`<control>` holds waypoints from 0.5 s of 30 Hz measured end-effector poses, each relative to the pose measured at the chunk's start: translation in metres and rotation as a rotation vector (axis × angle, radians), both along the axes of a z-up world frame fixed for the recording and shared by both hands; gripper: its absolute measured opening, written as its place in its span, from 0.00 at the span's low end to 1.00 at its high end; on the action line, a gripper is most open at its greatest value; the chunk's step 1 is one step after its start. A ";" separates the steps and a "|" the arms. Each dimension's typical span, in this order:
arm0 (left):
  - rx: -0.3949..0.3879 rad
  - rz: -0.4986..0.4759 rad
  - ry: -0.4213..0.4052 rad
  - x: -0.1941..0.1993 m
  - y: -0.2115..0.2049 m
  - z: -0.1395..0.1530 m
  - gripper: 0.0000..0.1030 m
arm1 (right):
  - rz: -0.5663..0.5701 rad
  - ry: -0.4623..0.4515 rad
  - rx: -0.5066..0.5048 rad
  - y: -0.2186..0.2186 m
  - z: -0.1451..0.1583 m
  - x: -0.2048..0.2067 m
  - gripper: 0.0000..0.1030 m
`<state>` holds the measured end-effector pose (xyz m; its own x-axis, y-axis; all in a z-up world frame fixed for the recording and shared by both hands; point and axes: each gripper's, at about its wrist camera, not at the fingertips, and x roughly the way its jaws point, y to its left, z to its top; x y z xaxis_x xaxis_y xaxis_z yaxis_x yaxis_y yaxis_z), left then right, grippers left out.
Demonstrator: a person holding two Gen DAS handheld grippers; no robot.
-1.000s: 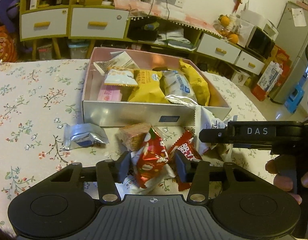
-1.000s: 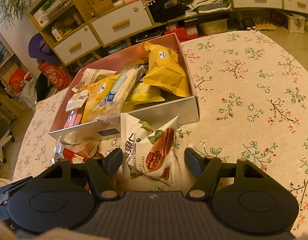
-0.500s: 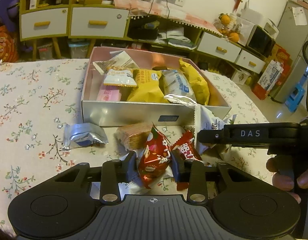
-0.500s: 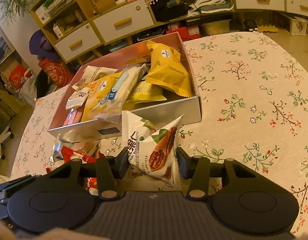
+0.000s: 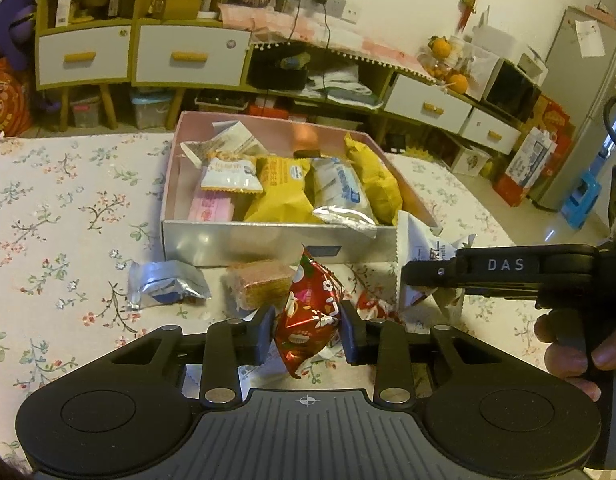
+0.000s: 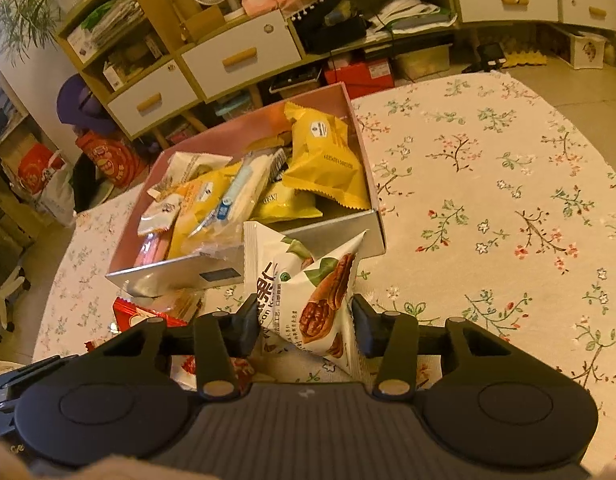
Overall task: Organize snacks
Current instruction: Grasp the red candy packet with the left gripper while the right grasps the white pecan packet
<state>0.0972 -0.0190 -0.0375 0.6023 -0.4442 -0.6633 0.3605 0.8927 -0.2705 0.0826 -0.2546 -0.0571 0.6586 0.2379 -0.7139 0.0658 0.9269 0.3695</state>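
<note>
On the floral tablecloth (image 5: 60, 216) before yellow drawer cabinets (image 5: 136, 56), the left gripper (image 5: 307, 336) clamped an upright red foil snack packet (image 5: 308, 316), while the right gripper (image 6: 304, 322) pinched a white pecan pouch (image 6: 308, 292) tilted boxward, near the silver cardboard box (image 6: 332, 236).

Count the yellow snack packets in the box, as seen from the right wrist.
3. One lies on top at the far right of the box, one beneath it near the front wall, one left of centre. More may be buried underneath.
</note>
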 end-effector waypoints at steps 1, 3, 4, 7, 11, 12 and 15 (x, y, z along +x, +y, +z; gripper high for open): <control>-0.005 0.001 -0.003 -0.001 0.001 0.002 0.30 | 0.000 -0.004 0.006 0.000 0.002 -0.001 0.42; -0.016 0.004 -0.009 -0.001 0.003 0.006 0.30 | 0.000 -0.009 0.016 -0.001 0.005 -0.002 0.42; -0.020 0.006 -0.014 -0.002 0.004 0.009 0.30 | 0.001 -0.014 0.022 -0.001 0.008 -0.003 0.42; -0.032 0.017 -0.034 -0.002 0.006 0.016 0.30 | -0.001 -0.030 0.037 -0.002 0.014 -0.005 0.42; -0.040 0.039 -0.044 0.001 0.008 0.022 0.30 | -0.020 -0.058 0.049 -0.005 0.023 -0.003 0.42; -0.038 0.043 -0.049 0.002 0.008 0.023 0.30 | -0.022 -0.063 0.046 -0.006 0.025 -0.002 0.42; -0.014 0.057 -0.068 0.010 0.008 0.027 0.30 | -0.016 -0.081 0.011 -0.005 0.030 0.006 0.42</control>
